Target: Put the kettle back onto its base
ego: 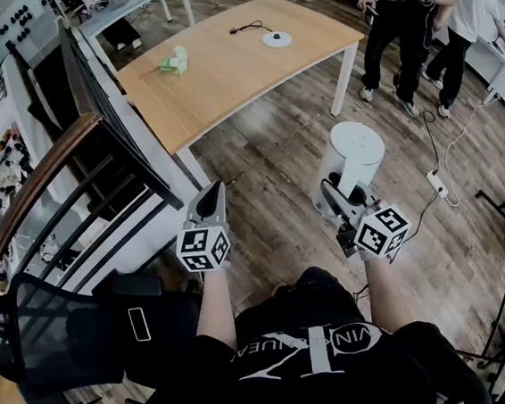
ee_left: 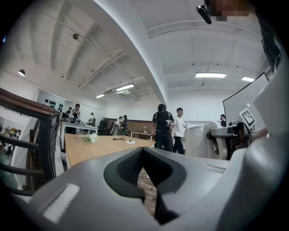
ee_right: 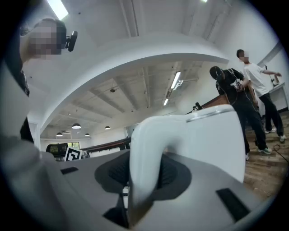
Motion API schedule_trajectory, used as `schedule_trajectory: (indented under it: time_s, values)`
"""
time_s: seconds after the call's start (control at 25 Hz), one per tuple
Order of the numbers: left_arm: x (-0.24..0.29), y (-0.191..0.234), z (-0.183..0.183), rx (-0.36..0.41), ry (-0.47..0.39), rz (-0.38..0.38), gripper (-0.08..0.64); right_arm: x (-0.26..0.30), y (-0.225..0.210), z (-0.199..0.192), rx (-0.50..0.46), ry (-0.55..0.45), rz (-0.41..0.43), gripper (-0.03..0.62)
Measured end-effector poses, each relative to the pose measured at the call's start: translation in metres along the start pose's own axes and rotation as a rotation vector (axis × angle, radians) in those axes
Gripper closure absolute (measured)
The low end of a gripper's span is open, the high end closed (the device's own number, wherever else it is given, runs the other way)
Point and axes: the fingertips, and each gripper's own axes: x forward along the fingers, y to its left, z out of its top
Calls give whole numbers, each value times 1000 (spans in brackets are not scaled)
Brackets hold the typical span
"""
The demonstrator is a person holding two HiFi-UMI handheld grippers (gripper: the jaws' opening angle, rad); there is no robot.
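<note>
I hold a white kettle [ego: 356, 152] above the wooden floor, and my right gripper [ego: 335, 199] is shut on its handle. In the right gripper view the curved white handle [ee_right: 143, 153] fills the space between the jaws, with the kettle body [ee_right: 212, 140] just beyond. The round white base [ego: 277, 38] lies with its black cord on the wooden table [ego: 230, 73], far ahead. My left gripper [ego: 209, 199] is level beside the right one, shut with nothing in it. In its view, my left gripper [ee_left: 143, 155] points toward the base [ee_left: 130, 142], with the kettle [ee_left: 198, 140] at the right.
A black railing [ego: 94, 141] and a mesh chair [ego: 43, 344] are at the left. White flowers [ego: 173, 63] lie on the table. Two people [ego: 413, 18] stand at the upper right. A power strip [ego: 437, 184] with cables lies on the floor at the right.
</note>
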Motion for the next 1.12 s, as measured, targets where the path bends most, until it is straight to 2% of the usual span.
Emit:
schedule_trajectory:
  time_s: [0.64, 1.12]
  values:
    - [8, 1, -3, -12, 5, -16, 549, 1, -6, 0, 3, -10, -16, 468]
    - [53, -1, -5, -14, 37, -56, 549, 18, -40, 11, 13, -17, -37, 468]
